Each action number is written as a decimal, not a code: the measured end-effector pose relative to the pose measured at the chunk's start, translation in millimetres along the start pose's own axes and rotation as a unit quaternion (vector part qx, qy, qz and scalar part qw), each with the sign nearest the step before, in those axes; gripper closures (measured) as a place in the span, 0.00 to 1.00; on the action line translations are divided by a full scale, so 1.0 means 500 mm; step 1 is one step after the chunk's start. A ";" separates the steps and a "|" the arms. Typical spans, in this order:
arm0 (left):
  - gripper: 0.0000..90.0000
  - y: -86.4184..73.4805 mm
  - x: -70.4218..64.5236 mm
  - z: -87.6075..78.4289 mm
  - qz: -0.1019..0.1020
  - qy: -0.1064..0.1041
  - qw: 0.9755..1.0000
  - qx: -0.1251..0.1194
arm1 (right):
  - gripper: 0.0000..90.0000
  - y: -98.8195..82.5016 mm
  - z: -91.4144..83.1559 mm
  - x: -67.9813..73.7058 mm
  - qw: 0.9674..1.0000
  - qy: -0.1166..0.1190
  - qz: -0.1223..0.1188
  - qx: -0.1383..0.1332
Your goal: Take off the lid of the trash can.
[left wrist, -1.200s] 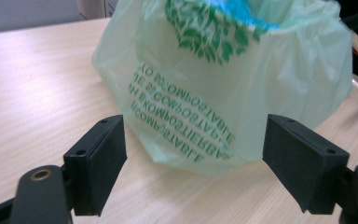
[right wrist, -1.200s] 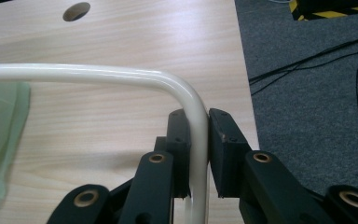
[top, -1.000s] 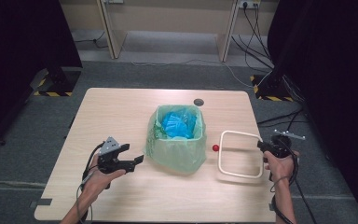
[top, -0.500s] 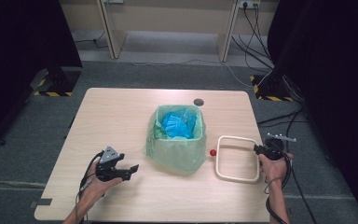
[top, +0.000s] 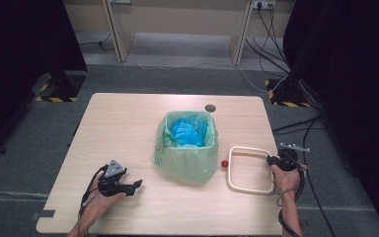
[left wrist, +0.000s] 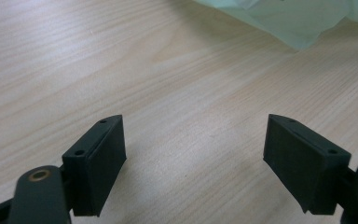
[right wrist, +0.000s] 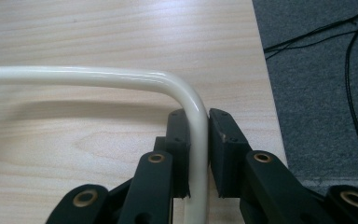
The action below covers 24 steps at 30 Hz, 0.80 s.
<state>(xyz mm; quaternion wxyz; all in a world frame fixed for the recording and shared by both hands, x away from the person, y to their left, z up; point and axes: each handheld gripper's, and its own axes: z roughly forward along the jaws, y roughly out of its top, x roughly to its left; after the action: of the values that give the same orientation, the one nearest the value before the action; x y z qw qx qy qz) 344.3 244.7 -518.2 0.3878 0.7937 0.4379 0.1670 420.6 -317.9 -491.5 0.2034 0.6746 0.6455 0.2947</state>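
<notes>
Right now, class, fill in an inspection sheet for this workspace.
Surface: wooden table, dark round spot near far edge.
Job's things: cream frame flat on table; bin with green bag, blue material inside.
Clutter: small red piece beside bin.
Grippers: right tongs shut on frame's side; left tongs open above bare wood.
Cables: on floor.
Surroundings: grey carpet, black curtains.

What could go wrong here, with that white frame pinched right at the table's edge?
The right gripper clamps the cream frame on one thin side bar only, so the frame might swivel or slip. It lies close to the table edge and could slide off. Swung left, it might knock the small red ball or the green-bagged bin.
</notes>
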 end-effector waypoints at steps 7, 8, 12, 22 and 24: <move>0.23 -0.009 0.007 -0.001 -0.003 0.007 1.000 0.005 | 0.87 -0.006 0.002 -0.003 1.000 -0.002 0.006 0.000; 0.22 -0.010 0.008 -0.001 -0.002 0.008 1.000 0.005 | 0.87 -0.006 0.003 -0.004 1.000 -0.002 0.003 0.000; 0.22 -0.011 0.009 -0.002 0.001 0.011 1.000 0.005 | 0.87 -0.008 0.004 -0.004 1.000 -0.004 0.003 0.000; 0.18 -0.013 0.008 -0.001 0.012 0.029 0.999 0.011 | 0.60 -0.003 -0.009 0.005 0.999 -0.017 0.016 -0.024; 0.17 -0.013 0.008 0.000 0.011 0.030 0.999 0.012 | 0.52 0.004 -0.016 0.013 0.999 -0.020 0.025 -0.033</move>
<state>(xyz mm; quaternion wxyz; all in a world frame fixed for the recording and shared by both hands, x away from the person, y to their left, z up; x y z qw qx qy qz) 342.9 250.3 -523.2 0.3637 0.7975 0.4425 0.1895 416.7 -312.4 -483.5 0.2309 0.6891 0.6144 0.3071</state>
